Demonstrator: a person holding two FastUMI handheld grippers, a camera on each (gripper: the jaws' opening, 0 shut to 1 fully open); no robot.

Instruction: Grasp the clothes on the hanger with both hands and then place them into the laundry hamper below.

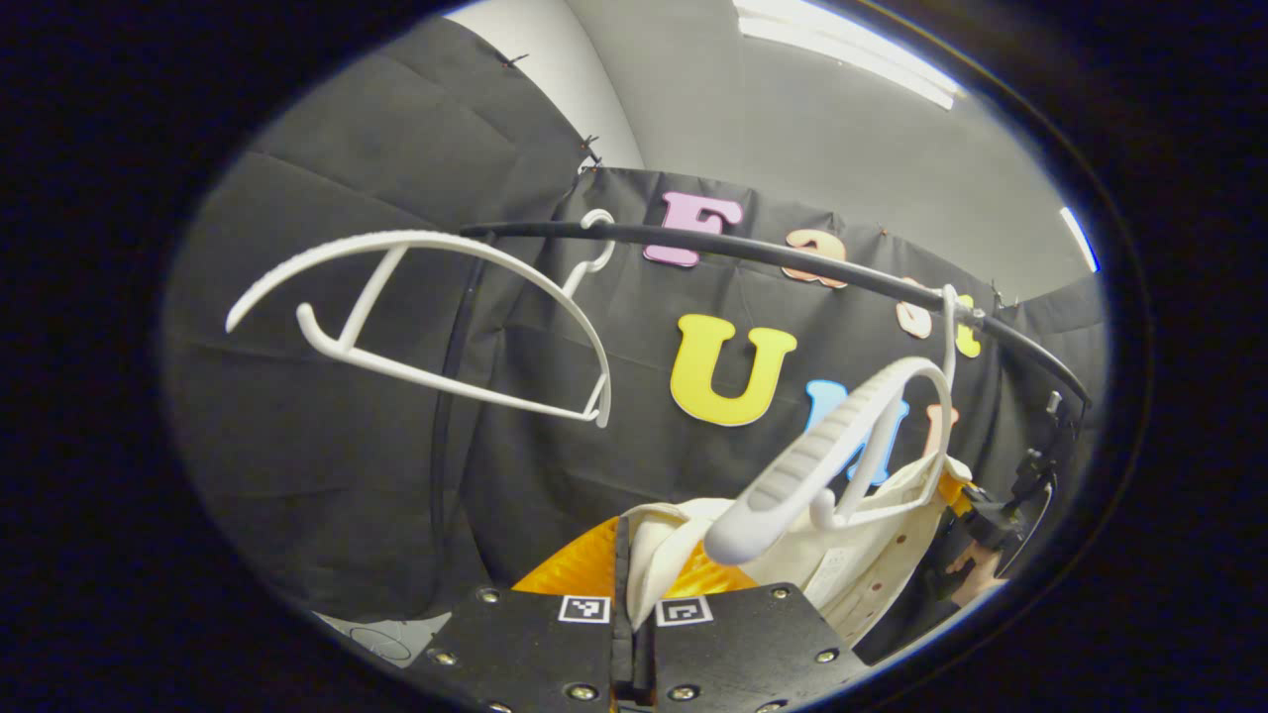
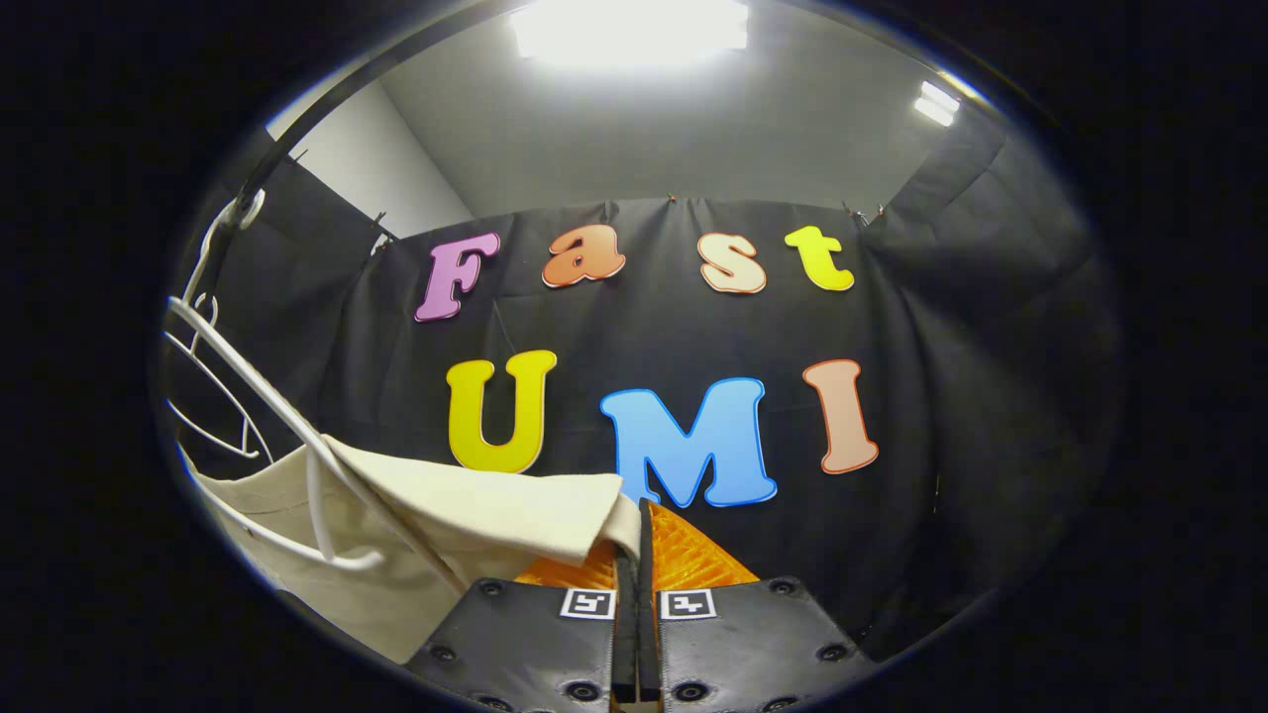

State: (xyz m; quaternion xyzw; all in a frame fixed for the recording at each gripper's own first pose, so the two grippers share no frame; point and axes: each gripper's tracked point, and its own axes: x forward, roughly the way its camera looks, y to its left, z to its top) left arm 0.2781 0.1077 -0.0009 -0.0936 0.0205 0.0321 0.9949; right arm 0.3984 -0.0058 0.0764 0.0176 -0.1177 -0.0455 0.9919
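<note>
Hanging from a white hanger point(image 1: 832, 446) on the black rail point(image 1: 773, 255), the cream garment point(image 1: 872, 555) is caught at both ends. In the left gripper view, the left gripper point(image 1: 632, 594) has its jaws pressed nearly together on a fold of the cream cloth, which rises out of the narrow slot between them and runs up and to the right toward the hanger's shoulder; the hanger's thick near end pokes out over the cloth just above the jaws. At the far right edge of that view a hand point(image 1: 966, 569) holds the other gripper against the garment's far side. In the right gripper view, the right gripper point(image 2: 639, 584) likewise has its jaws closed to a thin slit, with a corner of the cream garment point(image 2: 475, 510) drawn into the slit from the left; the cloth stretches away to the left and drapes over the hanger point(image 2: 297, 446), whose wire-thin lower bar curves below it. A second white hanger point(image 1: 426, 317), bare, hangs farther left along the rail in the left gripper view, tilted and well apart from the garment.
</note>
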